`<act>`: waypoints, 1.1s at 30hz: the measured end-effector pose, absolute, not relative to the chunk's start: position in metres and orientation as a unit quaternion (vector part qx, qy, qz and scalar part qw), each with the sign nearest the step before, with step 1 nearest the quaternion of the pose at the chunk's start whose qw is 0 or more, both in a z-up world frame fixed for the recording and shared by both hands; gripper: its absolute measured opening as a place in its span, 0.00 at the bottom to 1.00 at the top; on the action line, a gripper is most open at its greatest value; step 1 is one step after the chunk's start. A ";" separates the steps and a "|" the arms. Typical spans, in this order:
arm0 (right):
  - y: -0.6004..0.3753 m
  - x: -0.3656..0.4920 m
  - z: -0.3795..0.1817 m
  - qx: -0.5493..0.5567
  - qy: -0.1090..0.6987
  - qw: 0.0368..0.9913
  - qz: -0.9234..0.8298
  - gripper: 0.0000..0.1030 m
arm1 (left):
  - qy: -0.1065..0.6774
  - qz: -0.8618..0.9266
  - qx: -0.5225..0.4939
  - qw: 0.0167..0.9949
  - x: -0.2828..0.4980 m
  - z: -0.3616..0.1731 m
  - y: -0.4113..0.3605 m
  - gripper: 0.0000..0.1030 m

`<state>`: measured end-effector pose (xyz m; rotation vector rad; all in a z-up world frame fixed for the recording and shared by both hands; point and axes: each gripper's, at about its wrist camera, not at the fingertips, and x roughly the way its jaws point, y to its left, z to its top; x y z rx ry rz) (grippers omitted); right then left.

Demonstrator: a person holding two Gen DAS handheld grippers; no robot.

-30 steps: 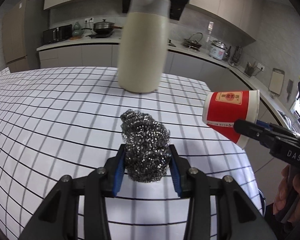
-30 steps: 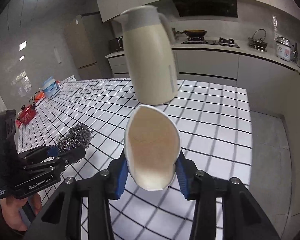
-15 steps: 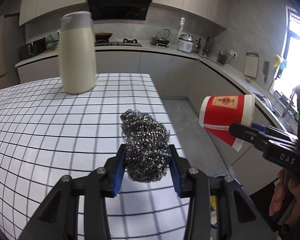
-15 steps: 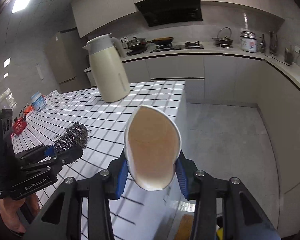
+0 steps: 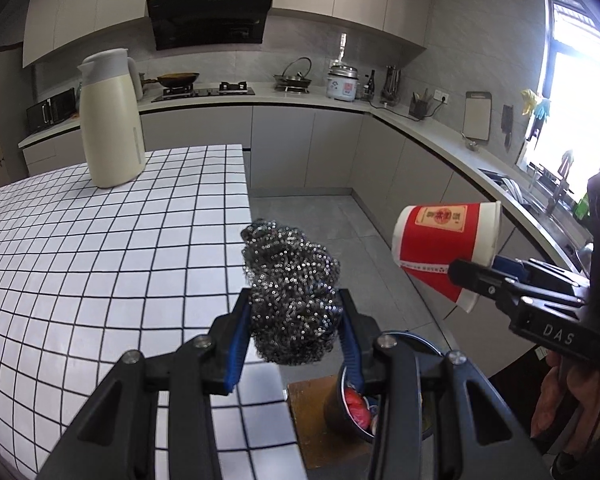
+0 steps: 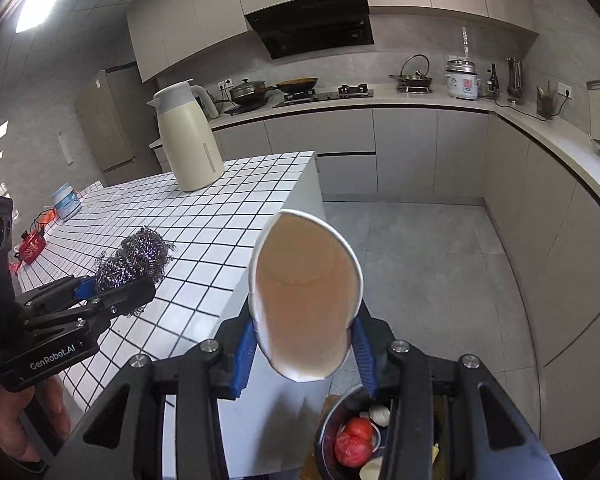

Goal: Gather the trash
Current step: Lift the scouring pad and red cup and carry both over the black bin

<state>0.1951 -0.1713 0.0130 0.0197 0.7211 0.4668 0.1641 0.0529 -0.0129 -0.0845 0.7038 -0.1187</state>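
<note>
My left gripper (image 5: 294,338) is shut on a steel wool scourer (image 5: 290,292) and holds it in the air over the right edge of the tiled table (image 5: 100,264). My right gripper (image 6: 304,346) is shut on a squashed red paper cup (image 6: 306,300), open mouth toward the camera, held beyond the table's edge. The cup (image 5: 446,246) and right gripper (image 5: 484,276) also show in the left wrist view. The scourer (image 6: 138,258) and left gripper (image 6: 112,292) show in the right wrist view. A trash bin (image 6: 332,412) with red and white scraps stands on the floor below both grippers.
A cream thermos jug (image 5: 110,120) stands at the table's far side. A blue-lidded tub (image 6: 66,202) and red items (image 6: 30,246) sit at the table's far left. The bin (image 5: 334,400) rests on a brown board (image 5: 312,420). Grey floor and kitchen counters lie beyond.
Both grippers have swung right with their loads, from over the table by the jug to its right edge. The trash bin on the floor has come into view below.
</note>
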 end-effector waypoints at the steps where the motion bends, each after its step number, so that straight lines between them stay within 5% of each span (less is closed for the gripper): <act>1: -0.176 0.192 0.013 0.010 0.349 0.909 0.225 0.44 | 0.344 -0.058 -0.041 0.936 0.161 -0.013 0.048 0.41; 19: -0.268 0.139 -0.022 0.004 0.383 0.901 0.204 0.44 | 0.389 -0.084 -0.034 0.917 0.140 -0.054 -0.042 0.41; 33: -0.319 0.143 -0.112 0.007 0.467 0.871 0.153 0.45 | 0.472 -0.131 -0.037 0.871 0.156 -0.130 -0.090 0.41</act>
